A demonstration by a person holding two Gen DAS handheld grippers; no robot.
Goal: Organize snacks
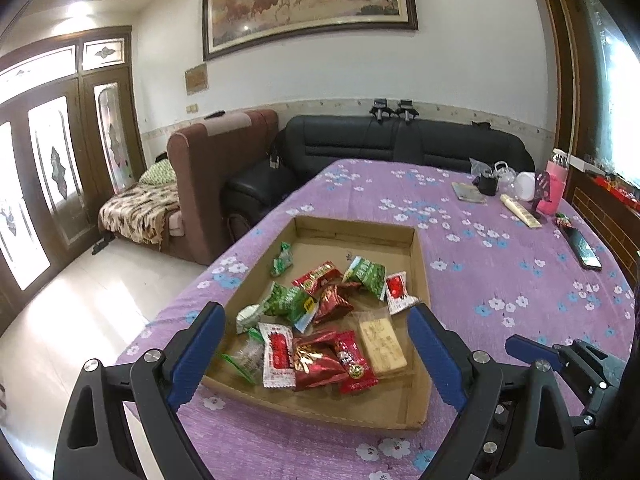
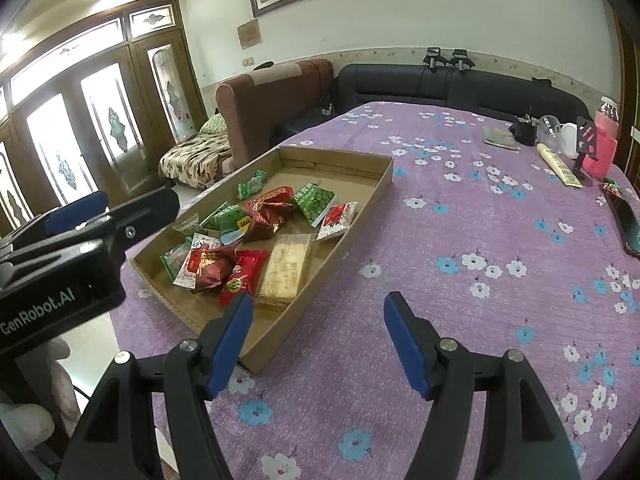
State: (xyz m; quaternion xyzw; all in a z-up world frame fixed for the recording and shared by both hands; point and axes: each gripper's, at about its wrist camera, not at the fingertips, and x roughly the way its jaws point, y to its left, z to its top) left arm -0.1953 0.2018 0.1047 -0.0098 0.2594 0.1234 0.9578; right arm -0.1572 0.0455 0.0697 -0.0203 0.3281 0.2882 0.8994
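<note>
My left claw (image 1: 316, 348) hangs spread wide with nothing between its blue pads, just above the near end of the shallow cardboard tray (image 1: 420, 264). Straight ahead of it the snacks lie heaped in the tray: a tan biscuit bar in clear wrap (image 1: 381, 345) toward my right pad, dark red foil packets (image 1: 316, 360) in the middle, a white-and-red sachet (image 1: 277, 354) toward my left pad, and green pea packets (image 1: 290, 303) a little farther on. One small green candy (image 1: 283, 259) sits apart, deeper in the tray.

My right claw (image 2: 318, 338) is also released and holds nothing — its left pad hovers over the tray's near right corner (image 2: 260, 360), its right pad over the purple flowered tablecloth (image 2: 460, 220). Far ahead to the right stand a pink bottle (image 2: 606, 142) and a black phone (image 2: 628, 220).
</note>
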